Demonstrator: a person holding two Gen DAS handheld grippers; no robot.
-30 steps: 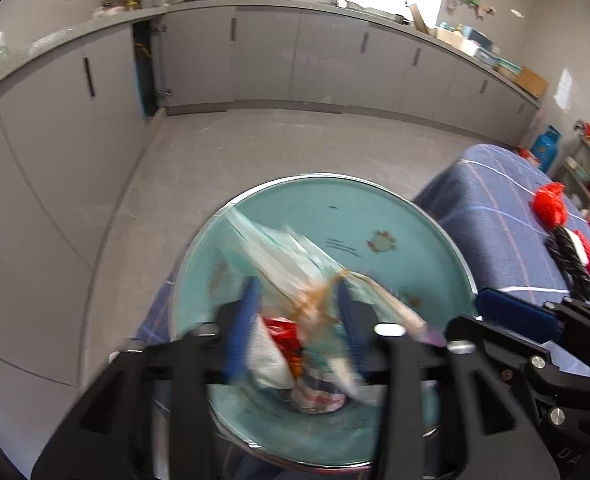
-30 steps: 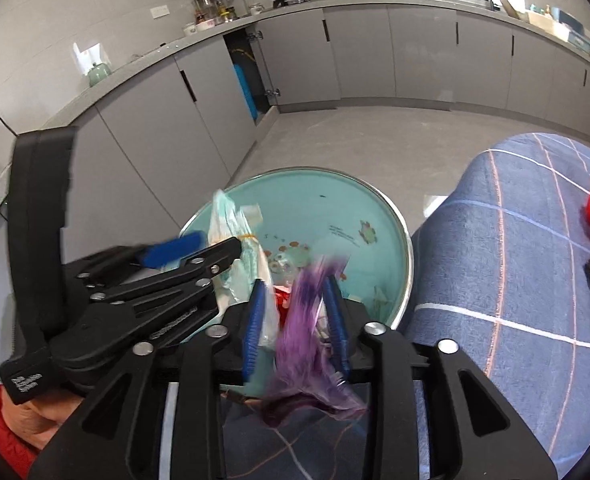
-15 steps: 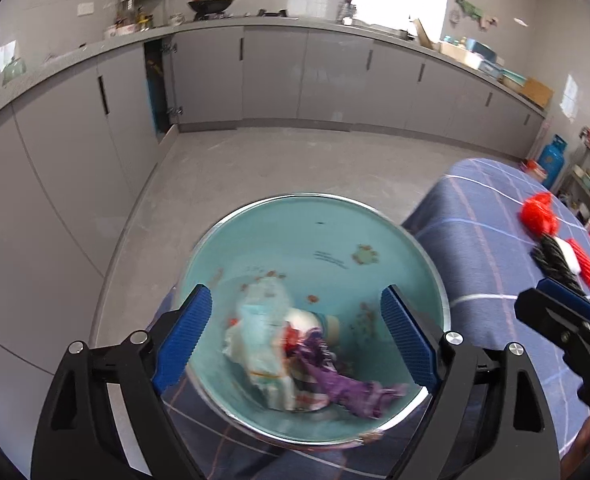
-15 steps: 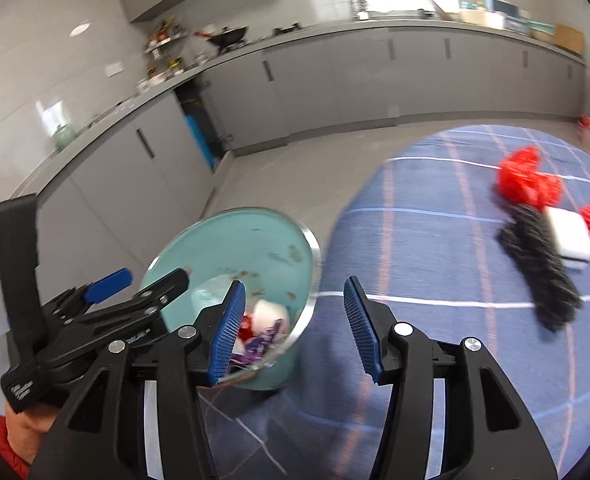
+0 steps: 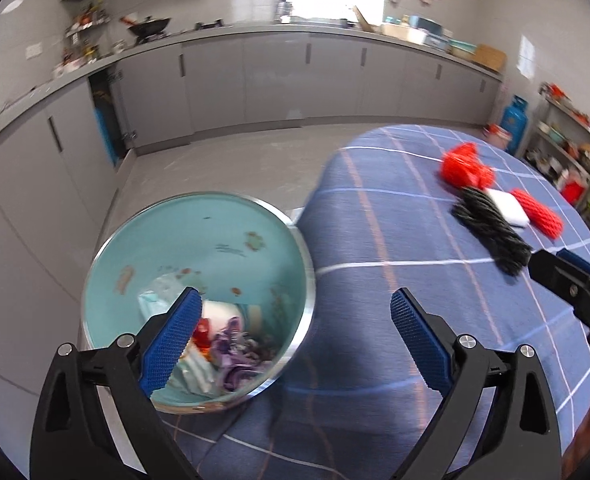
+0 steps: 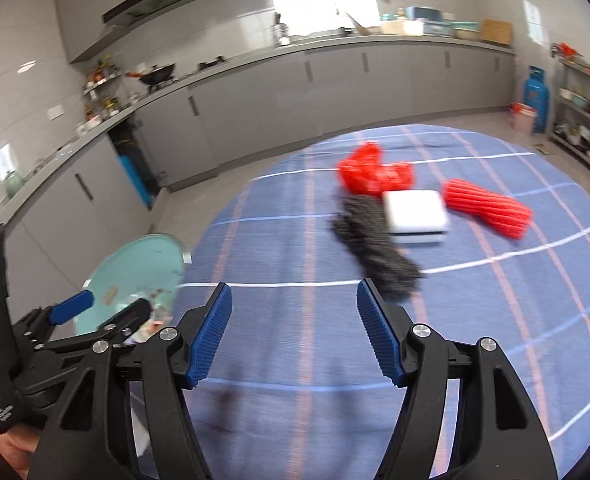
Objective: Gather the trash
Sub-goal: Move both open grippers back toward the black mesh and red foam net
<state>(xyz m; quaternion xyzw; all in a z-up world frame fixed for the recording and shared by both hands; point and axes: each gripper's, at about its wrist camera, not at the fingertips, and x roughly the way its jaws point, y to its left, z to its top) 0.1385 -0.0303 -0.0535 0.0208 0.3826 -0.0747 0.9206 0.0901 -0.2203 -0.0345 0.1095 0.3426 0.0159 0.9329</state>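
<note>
A teal trash bin (image 5: 215, 240) with a metal rim stands beside the table and holds wrappers, a purple scrap (image 5: 235, 364) and white paper. My left gripper (image 5: 295, 316) is open and empty, above the bin's right rim and the table edge. My right gripper (image 6: 294, 304) is open and empty over the blue checked tablecloth (image 6: 475, 320). On the cloth lie a black mesh piece (image 6: 375, 248), a white block (image 6: 415, 216), a crumpled red net (image 6: 371, 174) and a red foam sleeve (image 6: 487, 208). The bin also shows in the right wrist view (image 6: 143, 264).
Grey kitchen cabinets (image 5: 279, 80) line the far walls, with bare floor between them and the table. A blue gas cylinder (image 6: 535, 96) and shelves with clutter (image 6: 587, 120) stand at the far right. The left gripper's body (image 6: 75, 344) sits close to my right gripper's left side.
Both grippers opened and dropped the wrappers and purple scrap into the bin. Both then swung right, away from the bin and toward the items on the tablecloth.
</note>
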